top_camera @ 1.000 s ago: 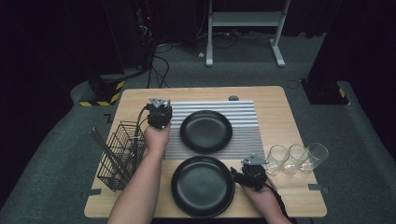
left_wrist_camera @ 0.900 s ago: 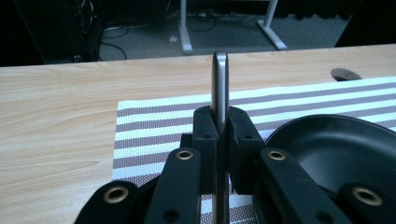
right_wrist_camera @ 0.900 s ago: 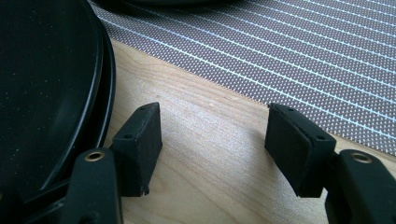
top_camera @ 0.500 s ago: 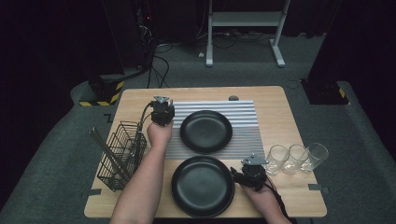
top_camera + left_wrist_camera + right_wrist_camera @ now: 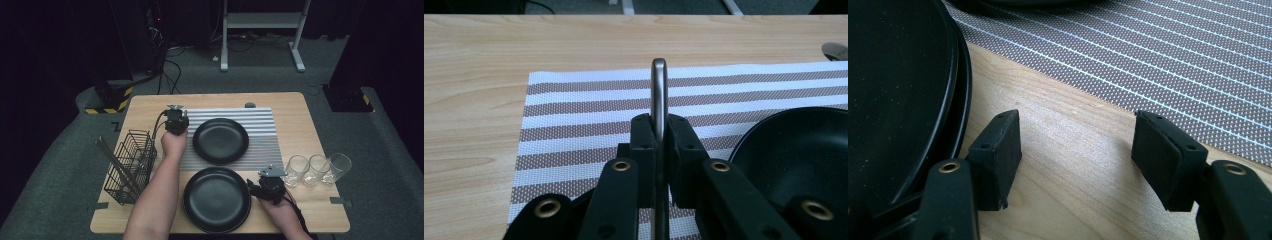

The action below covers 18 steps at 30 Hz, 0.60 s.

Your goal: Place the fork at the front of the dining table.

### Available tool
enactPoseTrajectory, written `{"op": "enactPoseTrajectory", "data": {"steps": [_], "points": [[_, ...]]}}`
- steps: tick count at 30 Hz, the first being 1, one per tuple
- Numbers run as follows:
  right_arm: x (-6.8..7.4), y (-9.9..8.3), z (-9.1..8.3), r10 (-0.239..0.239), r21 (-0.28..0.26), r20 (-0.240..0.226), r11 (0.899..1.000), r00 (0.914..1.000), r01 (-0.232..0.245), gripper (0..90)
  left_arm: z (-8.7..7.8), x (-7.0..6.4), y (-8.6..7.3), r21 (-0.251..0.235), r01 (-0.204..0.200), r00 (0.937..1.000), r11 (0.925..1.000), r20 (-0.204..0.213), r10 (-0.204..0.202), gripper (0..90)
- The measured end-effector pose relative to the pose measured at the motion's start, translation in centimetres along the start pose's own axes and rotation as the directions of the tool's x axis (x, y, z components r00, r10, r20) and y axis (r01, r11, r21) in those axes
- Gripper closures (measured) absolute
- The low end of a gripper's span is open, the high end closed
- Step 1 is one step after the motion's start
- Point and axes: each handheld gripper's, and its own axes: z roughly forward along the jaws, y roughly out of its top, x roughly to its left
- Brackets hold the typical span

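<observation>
Wooden table: striped mat, plate, glasses, rack.

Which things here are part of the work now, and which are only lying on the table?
In the work:
- left gripper, shut on a metal utensil handle
- striped placemat
- far plate

Lying about:
- near plate
- three glasses
- wire basket
- right gripper, open
</observation>
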Motion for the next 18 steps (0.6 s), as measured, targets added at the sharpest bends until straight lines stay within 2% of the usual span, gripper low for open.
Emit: {"op": "enactPoseTrajectory", "data": {"steps": [18], "points": [[0.0,0.0,0.0,-0.007,-0.002,-0.002,1.000,1.0000,0.007,36.3,1.1,0.1,-0.6,0.048,0.007,1.0000,0.9988,-0.005,-0.007,82.6]]}}
